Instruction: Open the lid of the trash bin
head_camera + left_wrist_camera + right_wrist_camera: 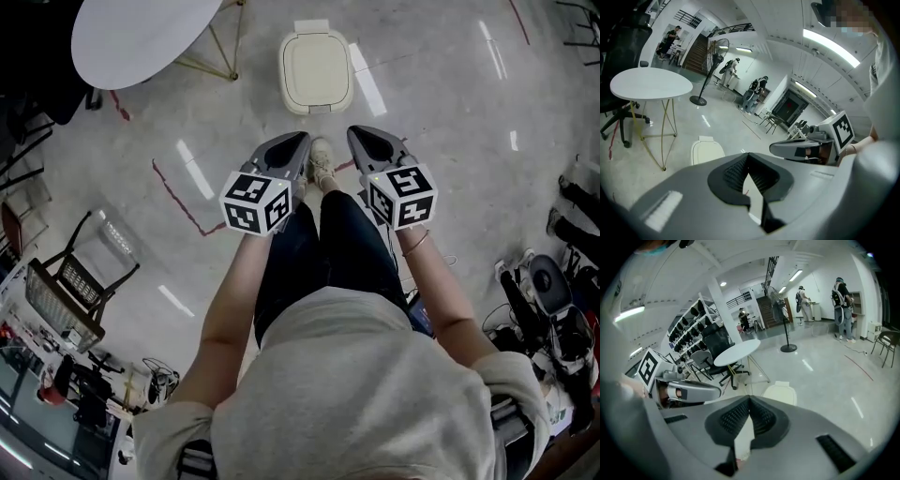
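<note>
Grippers both pinched closed on nothing, bin lid down, task looks unstarted.

Left to right: round white table [141, 37] far left; left gripper [296, 142] held in front of the person, jaws together and empty; trash bin [317, 71] on the floor ahead, between the two grippers' lines and well apart from both, cream lid flat and closed; right gripper [360, 139] jaws together, empty too. Judged nothing done yet: closing in, getting onto the lid and lifting it are all left.
</note>
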Demonstrator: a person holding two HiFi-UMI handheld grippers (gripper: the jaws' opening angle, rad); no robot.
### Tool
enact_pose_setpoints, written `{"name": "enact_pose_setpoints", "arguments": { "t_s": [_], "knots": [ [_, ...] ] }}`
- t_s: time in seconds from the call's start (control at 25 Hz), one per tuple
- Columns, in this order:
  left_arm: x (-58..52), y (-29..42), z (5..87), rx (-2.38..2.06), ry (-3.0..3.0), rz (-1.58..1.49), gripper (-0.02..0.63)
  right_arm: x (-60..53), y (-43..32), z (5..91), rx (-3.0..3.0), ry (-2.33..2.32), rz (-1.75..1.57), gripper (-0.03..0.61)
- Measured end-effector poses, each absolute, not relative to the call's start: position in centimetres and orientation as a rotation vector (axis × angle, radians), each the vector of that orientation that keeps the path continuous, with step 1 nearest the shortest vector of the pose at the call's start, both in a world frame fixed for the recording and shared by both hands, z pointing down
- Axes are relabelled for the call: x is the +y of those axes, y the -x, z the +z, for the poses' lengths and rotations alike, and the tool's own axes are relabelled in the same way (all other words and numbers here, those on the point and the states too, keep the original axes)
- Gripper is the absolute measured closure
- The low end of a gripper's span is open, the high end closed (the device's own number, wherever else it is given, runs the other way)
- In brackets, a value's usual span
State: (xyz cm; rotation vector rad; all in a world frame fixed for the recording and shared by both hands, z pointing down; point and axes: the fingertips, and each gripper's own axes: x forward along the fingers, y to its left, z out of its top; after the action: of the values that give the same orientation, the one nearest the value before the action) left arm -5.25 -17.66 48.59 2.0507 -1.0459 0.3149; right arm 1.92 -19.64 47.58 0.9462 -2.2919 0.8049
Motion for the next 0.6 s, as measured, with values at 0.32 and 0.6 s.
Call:
{"name": "enact_pose_setpoints", "arguments": {
  "t_s": [0.32, 0.6],
  "knots": [
    [-17.5, 4.5, 53.3, -1.017, -2.023, 0.342, 0.604, -19.1, -1.4, 53.0, -2.247, -0.883, 0.870, 0.571],
    [-16.9, 4.4, 58.1, -1.001, -2.019, 0.424, 0.604, -18.2, -1.6, 58.0, -2.180, -0.873, 0.943, 0.571]
  ]
}}
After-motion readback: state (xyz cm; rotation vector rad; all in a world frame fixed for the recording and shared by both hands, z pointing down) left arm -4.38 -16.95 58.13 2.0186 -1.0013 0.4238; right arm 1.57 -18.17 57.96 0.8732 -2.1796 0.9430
